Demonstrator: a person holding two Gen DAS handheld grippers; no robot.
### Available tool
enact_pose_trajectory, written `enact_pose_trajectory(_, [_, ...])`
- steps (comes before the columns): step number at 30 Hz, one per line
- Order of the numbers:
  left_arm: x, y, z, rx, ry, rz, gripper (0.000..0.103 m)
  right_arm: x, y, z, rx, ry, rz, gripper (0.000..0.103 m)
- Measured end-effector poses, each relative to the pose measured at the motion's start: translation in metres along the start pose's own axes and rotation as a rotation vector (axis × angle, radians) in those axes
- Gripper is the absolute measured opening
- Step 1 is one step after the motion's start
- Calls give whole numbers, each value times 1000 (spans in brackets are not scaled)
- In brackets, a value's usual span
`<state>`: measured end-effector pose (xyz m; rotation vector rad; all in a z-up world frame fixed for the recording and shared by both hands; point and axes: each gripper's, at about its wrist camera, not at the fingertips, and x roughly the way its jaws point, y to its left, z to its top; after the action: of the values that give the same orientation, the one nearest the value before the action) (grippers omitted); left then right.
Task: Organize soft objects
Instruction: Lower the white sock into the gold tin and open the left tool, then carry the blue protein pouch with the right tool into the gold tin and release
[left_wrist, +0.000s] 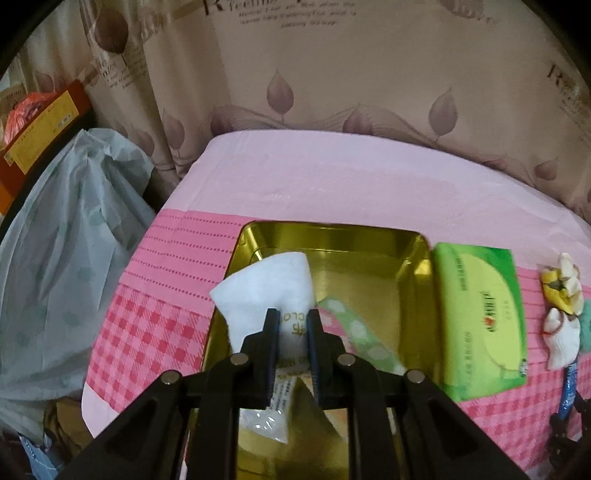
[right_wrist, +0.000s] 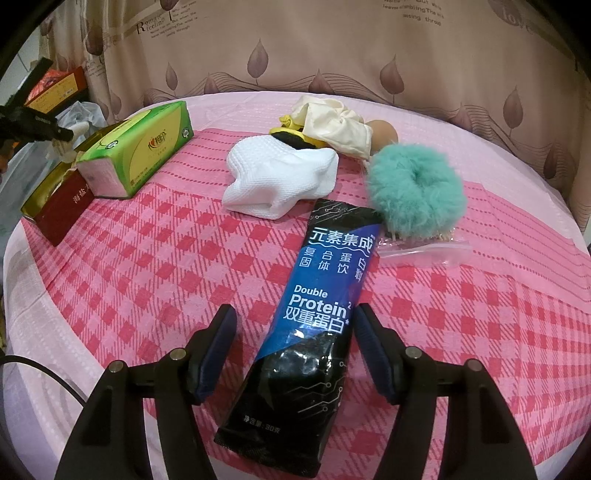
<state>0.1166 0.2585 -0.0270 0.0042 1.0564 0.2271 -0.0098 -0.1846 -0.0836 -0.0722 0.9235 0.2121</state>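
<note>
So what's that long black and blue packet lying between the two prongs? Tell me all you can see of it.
The protein packet is a long, flat, glossy foil-like sachet, black at both ends with a blue band printed "Double Protein" and Chinese characters. It looks sealed and slightly crinkled. It lies flat on the pink checked cloth, running lengthwise away from the camera, between the open right gripper, whose pads do not press on it. Its far end lies close to the white cloth and teal fluffy scrunchie.
</note>
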Motion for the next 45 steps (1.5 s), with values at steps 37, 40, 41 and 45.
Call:
enact_pose_trajectory(37, [-33, 20, -39, -104, -114, -75, 46, 6, -3, 11, 87, 56, -40, 55])
enact_pose_trajectory(40, [-43, 20, -48, -112, -139, -68, 47, 6, -5, 12, 96, 62, -63, 48])
enact_pose_trajectory(41, [-45, 20, -53, -115, -148, -66, 47, 6, -4, 13, 94, 65, -68, 45])
enact_pose_trajectory(45, [-48, 26, -64, -139, -156, -71, 47, 6, -1, 15, 90, 77, -86, 38])
